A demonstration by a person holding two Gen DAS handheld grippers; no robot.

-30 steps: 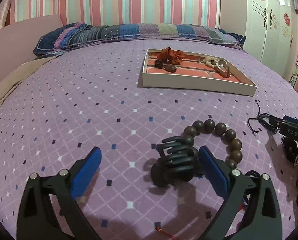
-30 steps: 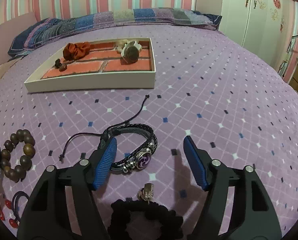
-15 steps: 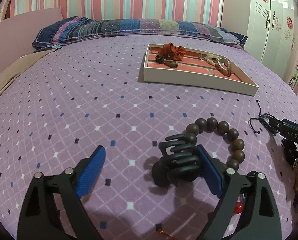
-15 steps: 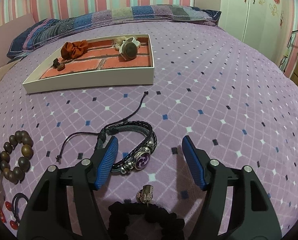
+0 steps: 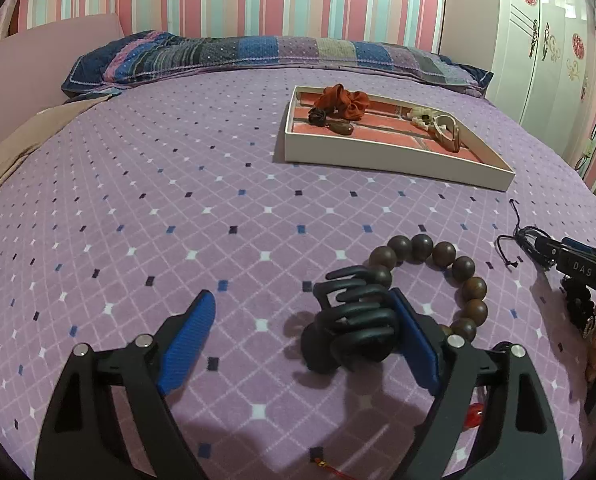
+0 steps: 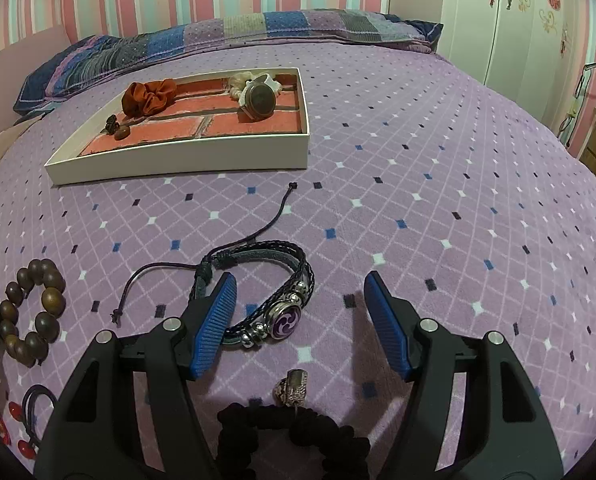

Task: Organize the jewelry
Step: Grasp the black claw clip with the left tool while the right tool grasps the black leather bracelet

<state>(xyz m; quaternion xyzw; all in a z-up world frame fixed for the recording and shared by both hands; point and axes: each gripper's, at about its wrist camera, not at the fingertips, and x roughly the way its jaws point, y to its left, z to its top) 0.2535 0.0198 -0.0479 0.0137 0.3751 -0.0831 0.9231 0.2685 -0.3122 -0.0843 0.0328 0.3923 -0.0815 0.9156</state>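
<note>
Tray (image 6: 177,158): two scrunchies; bedspread (image 6: 418,200): two bracelets.

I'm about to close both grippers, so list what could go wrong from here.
1. The left gripper is open with one finger against the black claw clip, which touches the wooden bead bracelet; closing may push the clip sideways or drag the beads.
2. The right gripper is open with one finger over the braided leather bracelet; its loose cords may trail or snag.

You get even, soft indoor light. Faint shadows pool under the left gripper (image 5: 302,328) and right gripper (image 6: 300,312). Fisheye bends the edges; corners go black.
</note>
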